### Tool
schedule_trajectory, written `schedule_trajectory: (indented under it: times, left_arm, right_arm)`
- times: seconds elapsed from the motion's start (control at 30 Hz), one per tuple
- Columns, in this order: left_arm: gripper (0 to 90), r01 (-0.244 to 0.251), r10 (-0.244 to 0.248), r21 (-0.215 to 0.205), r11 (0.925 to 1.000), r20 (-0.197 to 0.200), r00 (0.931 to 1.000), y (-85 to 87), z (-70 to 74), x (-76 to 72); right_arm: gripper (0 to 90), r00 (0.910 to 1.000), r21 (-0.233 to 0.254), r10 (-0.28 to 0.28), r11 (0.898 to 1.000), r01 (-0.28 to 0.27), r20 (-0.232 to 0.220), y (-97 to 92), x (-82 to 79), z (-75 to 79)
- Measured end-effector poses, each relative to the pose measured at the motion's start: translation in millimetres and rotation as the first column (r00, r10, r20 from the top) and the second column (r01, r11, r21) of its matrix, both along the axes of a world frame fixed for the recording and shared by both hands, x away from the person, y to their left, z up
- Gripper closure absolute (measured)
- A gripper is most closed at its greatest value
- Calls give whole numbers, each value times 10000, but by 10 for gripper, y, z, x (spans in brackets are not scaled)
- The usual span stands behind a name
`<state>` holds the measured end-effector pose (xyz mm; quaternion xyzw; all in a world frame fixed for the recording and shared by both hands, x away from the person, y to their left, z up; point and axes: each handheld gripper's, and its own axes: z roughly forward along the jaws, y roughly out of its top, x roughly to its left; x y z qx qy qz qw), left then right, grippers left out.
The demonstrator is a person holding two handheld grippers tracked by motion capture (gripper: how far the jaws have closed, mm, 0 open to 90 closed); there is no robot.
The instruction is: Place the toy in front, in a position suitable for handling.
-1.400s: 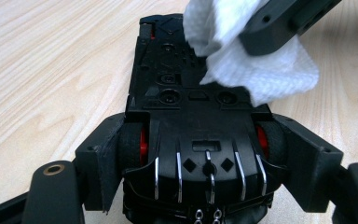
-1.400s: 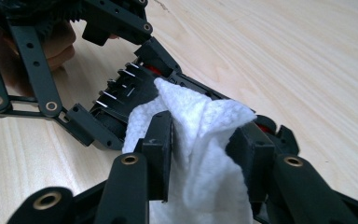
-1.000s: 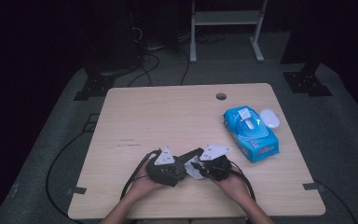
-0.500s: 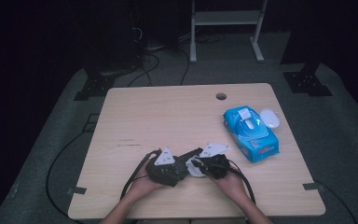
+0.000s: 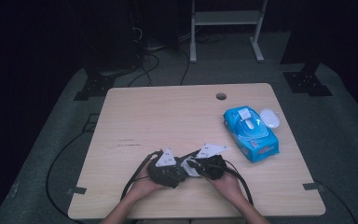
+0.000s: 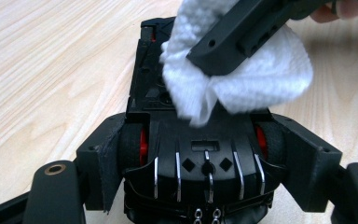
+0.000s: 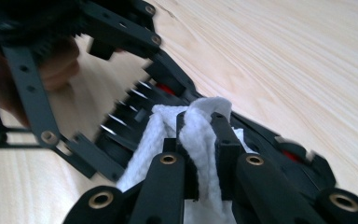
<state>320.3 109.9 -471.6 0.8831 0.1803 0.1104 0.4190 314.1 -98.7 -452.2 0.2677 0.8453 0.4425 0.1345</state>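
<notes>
While the left gripper (image 6: 205,154) clamps a black toy car (image 6: 200,140), the right gripper (image 7: 198,140) pinches a white wipe (image 7: 200,130) (pressed on the car), near table edge.

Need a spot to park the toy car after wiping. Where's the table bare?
Bare: the whole left half and the far middle of the table, up to the cable hole. Crowded: the right side holds the wipes pack with its white lid; the near centre holds both grippers, the toy car and the wipe.

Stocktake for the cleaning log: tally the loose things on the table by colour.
Black: 1, toy car
White: 2, wipe, pack lid
Blue: 1, wipes pack
Total: 4
</notes>
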Motion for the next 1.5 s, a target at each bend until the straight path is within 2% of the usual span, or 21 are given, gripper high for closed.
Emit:
schedule_trajectory:
  times: [0.13, 0.23, 0.27, 0.33, 0.43, 0.53, 0.6, 0.67, 0.77, 0.8, 0.87, 0.9, 0.93, 1.0, 1.1, 1.17, 1.3, 1.37, 1.4, 1.47, 1.5]
  left_arm:
    - [250, 86, -86, 25, 10000, 16, 10000, -20, -15, -8]
    - [250, 105, -106, 72, 9999, 73, 9999, -14, -18, -16]
    - [250, 95, -96, 65, 9999, 90, 9999, -16, -13, -19]
    - [250, 105, -105, 70, 9999, 111, 9999, -16, -8, -18]
    - [250, 111, -112, 76, 9999, 123, 9999, -19, -4, -16]
    - [250, 74, -76, 148, 9999, 139, 9999, -27, -8, -22]
    - [250, 107, -109, 176, 9998, 133, 9999, -19, -15, -23]
    - [250, 106, -109, 202, 9997, 147, 9998, -14, -9, -22]
    - [250, 77, -79, 117, 9999, 185, 9998, -20, -4, -27]
    - [250, 73, -75, 93, 9999, 132, 9999, -19, -4, -25]
    - [250, 94, -95, 81, 9999, 122, 9999, -18, -5, -22]
    - [250, 92, -94, 121, 9999, 140, 9999, -21, -4, -23]
    - [250, 102, -106, 169, 9998, 217, 9997, -25, -6, -27]
    - [250, 152, -161, 344, 9993, 255, 9995, -24, -3, -25]
    - [250, 128, -133, 292, 9995, 187, 9997, -15, -19, -22]
    - [250, 95, -99, 212, 9997, 207, 9997, -21, -9, -24]
    - [249, 112, -116, 209, 9997, 216, 9997, -26, -3, -26]
    - [249, 125, -130, 245, 9996, 205, 9997, -27, -6, -26]
    - [250, 138, -143, 270, 9995, 199, 9997, -25, -6, -24]
    - [249, 128, -132, 282, 9995, 155, 9998, -22, -12, -20]
    - [250, 139, -144, 349, 9993, 152, 9998, -20, -12, -19]
  right_arm:
    - [842, 9950, 264, 978, 9948, -983, 203, 225, -85, 14]
    - [843, 9932, -38, 1134, 9936, -1133, 271, 289, -66, 23]
    - [843, 9951, -63, 950, 9955, -948, 280, 255, -40, 25]
    - [844, 9997, -83, 80, 9999, -78, 222, 113, 49, 12]
    - [846, 9984, 246, -532, 9983, 537, -215, -32, 144, -18]
    - [844, 9998, 457, 20, 9990, -11, -208, 85, 81, -5]
    - [844, 9987, 325, 503, 9982, -502, -25, 226, 37, 13]
    - [845, 9983, 304, 559, 9980, -555, -139, 282, 50, 24]
    - [845, 9998, 82, 180, 9998, -180, -11, 232, 131, 38]
    - [846, 9996, -298, -137, 9995, 145, 254, 181, 172, 33]
    - [846, 9985, -226, -541, 9983, 541, -7, 95, 239, 20]
    - [846, 9982, -132, -579, 9982, 577, -155, 84, 249, 21]
    - [846, 9984, -129, -554, 9984, 553, -71, 100, 240, 22]
    - [845, 9999, 17, -154, 9999, 154, 0, 197, 180, 25]
    - [845, 9994, -302, 66, 9995, -56, 329, 276, 154, 28]
    - [846, 9998, -241, -83, 9997, 87, 157, 220, 189, 27]
    - [847, 9936, -921, -1008, 9902, 1052, 505, 5, 267, 15]
    - [848, 9924, -599, -1205, 9908, 1217, 246, -43, 275, 0]
    - [847, 9926, -539, -1181, 9914, 1196, 290, -28, 258, -4]
    - [847, 9970, -306, -723, 9968, 732, 294, 20, 226, -4]
    - [846, 9975, -371, -583, 9975, 598, 398, 61, 200, -3]
